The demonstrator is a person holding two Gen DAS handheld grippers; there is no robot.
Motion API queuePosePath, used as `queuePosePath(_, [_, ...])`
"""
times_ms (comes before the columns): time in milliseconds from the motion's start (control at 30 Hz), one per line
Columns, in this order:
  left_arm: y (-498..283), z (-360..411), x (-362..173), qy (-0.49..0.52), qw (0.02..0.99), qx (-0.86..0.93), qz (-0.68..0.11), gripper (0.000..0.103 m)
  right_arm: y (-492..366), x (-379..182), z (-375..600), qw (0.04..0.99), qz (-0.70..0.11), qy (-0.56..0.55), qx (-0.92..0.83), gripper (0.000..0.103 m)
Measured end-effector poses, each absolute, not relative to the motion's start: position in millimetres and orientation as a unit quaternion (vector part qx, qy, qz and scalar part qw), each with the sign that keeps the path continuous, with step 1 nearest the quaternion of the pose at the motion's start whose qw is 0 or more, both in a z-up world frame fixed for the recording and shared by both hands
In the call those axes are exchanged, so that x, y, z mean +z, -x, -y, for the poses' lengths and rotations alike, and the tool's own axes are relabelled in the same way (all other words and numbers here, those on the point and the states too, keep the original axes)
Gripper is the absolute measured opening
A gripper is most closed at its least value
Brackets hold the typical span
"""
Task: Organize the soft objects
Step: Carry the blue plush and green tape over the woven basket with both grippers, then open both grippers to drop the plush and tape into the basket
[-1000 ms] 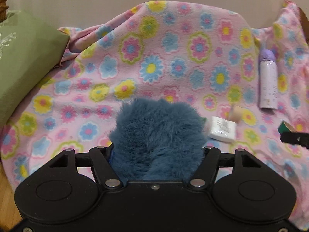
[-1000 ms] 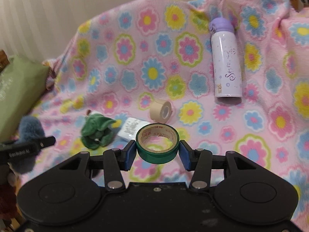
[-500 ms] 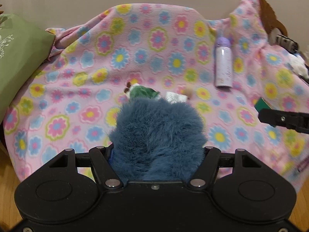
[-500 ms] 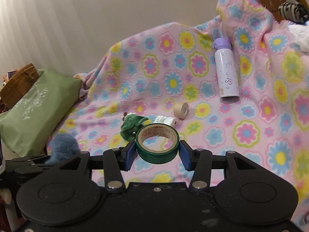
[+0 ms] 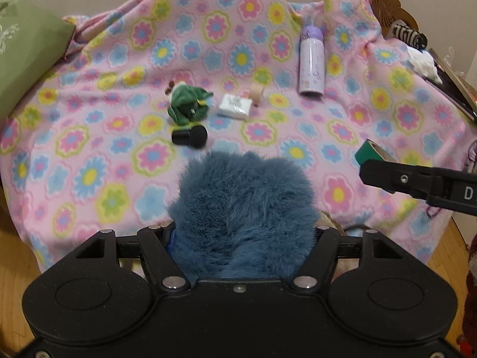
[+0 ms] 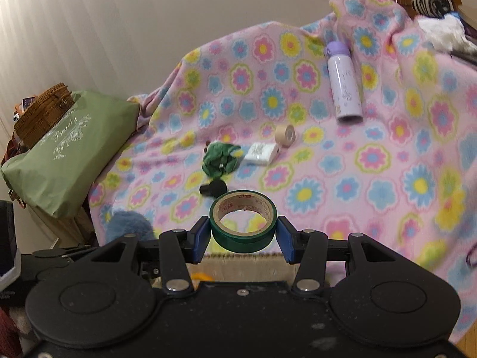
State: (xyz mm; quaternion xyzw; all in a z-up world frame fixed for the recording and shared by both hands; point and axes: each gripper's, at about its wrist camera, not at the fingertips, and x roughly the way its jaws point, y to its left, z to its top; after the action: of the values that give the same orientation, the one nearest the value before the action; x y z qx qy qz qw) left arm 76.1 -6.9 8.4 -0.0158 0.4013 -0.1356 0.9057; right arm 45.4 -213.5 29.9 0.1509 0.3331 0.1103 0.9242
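Observation:
A blue fluffy plush [image 5: 243,208] fills my left gripper [image 5: 243,235], whose jaws are shut on it; the fur hides the pads. My right gripper [image 6: 243,232] is shut on a green tape roll [image 6: 238,240], held flat between its blue pads. Both hang near the front edge of a pink flowered blanket [image 5: 89,164]. A green plush frog [image 5: 186,104] lies in the middle of the blanket, with a small black object [image 5: 190,135] just in front of it. In the right wrist view the blue plush [image 6: 128,226] shows at lower left.
A white packet [image 5: 235,106], a beige tape roll [image 5: 256,94] and a purple bottle [image 5: 311,62] lie on the blanket. A green cushion [image 6: 65,149] and a wicker basket [image 6: 44,113] sit at the left. Striped and white soft things [image 5: 408,34] are at the far right. Wooden floor lies below.
Both grippers have drawn back from the blanket with their loads still held. More of the blanket, its front edge and the floor now show, and the small black object has come into view.

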Motion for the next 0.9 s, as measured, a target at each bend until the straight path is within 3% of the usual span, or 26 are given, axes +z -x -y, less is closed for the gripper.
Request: queuePosePath(900, [-46.3,10.0,-21.5,0.025,0.896,-0.089,-0.435,0.064,-10.8,3.3,193.1,0.911,-0.384,-0.136,0.071,0.048])
